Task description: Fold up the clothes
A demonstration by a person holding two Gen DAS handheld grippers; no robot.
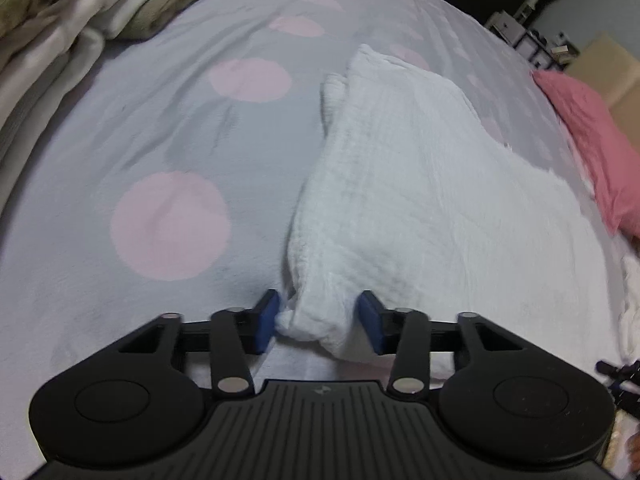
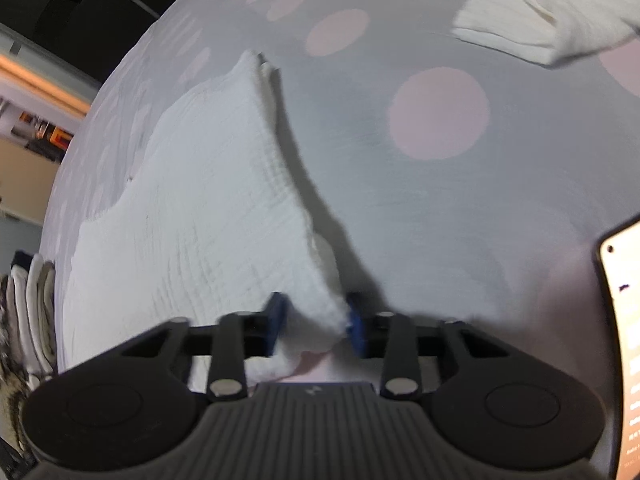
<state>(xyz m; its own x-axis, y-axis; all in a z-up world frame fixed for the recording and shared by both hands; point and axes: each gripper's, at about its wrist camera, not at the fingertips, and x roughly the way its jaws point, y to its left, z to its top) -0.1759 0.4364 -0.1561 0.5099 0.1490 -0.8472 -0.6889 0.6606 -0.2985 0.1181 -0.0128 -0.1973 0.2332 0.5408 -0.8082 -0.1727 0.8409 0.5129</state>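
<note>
Holding: both claws have a corner of 1 white cloth (image 1: 420, 184) pinched between their blue pads, judging by the fabric bunched in each gap.
Left claw (image 1: 318, 326): partly closed on a rolled, bunched corner of the cloth; the fabric fills the gap and touches the left pad, while contact with the right pad is hard to confirm.
Right claw (image 2: 314, 326): closed further, gripping another corner of the same cloth (image 2: 208, 200), with a small flap hanging below the pads.
Cloth position: it lies across the bed (image 1: 168, 128), on a pale sheet with pink dots; the held edge looks raised off the sheet and casts a dark shadow in the right wrist view, and the far end rests on the sheet.
Layers: a doubled edge shows at the far corner, so it seems already folded at least once.
Handling: it looks like thin, crinkled cotton, light and very soft; it will sag between the 2 grips and slide easily on the sheet. Not fragile, not slippery, but limp, so it holds no shape alone.
Where to grip: right at the corners, taking all layers together, since a shallow pinch may let an inner layer slip out.
Nearby: a pile of folded clothes (image 1: 72, 16) at the far left of the bed, a pink cloth (image 1: 592, 136) at the right edge, another white folded item (image 2: 532, 20), and a phone (image 2: 624, 340) beside the right claw.
</note>
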